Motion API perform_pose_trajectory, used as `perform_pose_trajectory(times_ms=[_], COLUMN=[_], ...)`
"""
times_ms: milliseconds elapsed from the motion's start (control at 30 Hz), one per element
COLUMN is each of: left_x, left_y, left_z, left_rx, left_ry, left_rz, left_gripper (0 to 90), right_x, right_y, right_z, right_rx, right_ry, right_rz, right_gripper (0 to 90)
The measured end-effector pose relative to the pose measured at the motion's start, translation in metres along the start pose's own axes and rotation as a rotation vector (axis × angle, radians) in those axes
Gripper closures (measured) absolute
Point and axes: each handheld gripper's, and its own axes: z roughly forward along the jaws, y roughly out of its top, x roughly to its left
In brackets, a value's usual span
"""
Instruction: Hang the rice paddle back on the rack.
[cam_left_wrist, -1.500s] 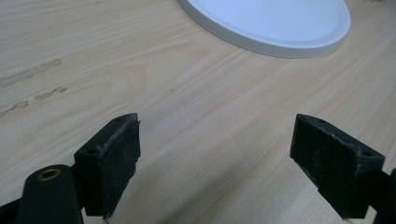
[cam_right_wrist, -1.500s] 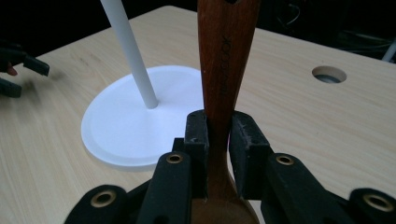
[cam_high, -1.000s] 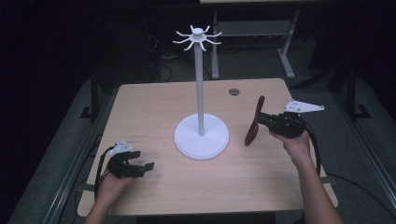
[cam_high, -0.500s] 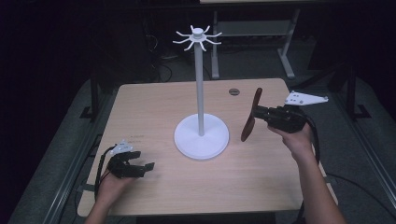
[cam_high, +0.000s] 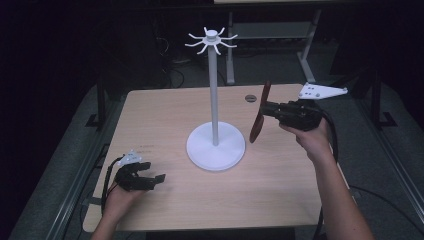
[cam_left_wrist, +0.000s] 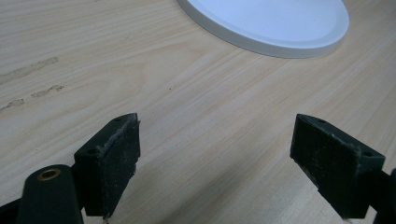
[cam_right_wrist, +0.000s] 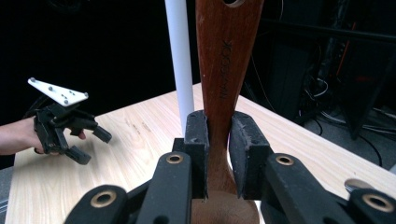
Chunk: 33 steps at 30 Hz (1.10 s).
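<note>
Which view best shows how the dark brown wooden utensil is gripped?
The right gripper view: the dark brown wooden utensil stands upright with its handle clamped between both jaws of the right gripper. The high view shows the utensil whole but small. The left gripper view looks at the table.

Stand: on the table, at its middle, pole upright. Landmark for all below.

My right gripper: right of the stand's pole, raised off the table, jaws pointing toward the pole.

Spoon: in my right gripper's jaws, between gripper and pole, near the pole and apart from it, handle end up, bowl end down, above the table just right of the stand's base.

My left gripper: left of and before the stand, low at the table's near-left corner, jaws toward the base, well apart from it.

Table hole: behind and right of the base.
</note>
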Motion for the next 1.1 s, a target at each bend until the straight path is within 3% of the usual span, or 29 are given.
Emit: perform_pose_trajectory(times_ms=[667,1100], left_x=[0.001,0.001], left_y=[0.0,0.0], left_z=[-0.001,-0.001], left_rx=[0.003,0.0], left_ry=[-0.002,-0.001], left_rz=[-0.003,-0.001], left_gripper=[15.3,15.3], right_x=[0.015,0.02], right_y=[0.061,0.096], right_z=[0.015,0.029], right_rx=[-0.054,-0.068], right_ry=[0.083,0.082], right_rz=[-0.065,-0.108], right_gripper=[77.3,77.2])
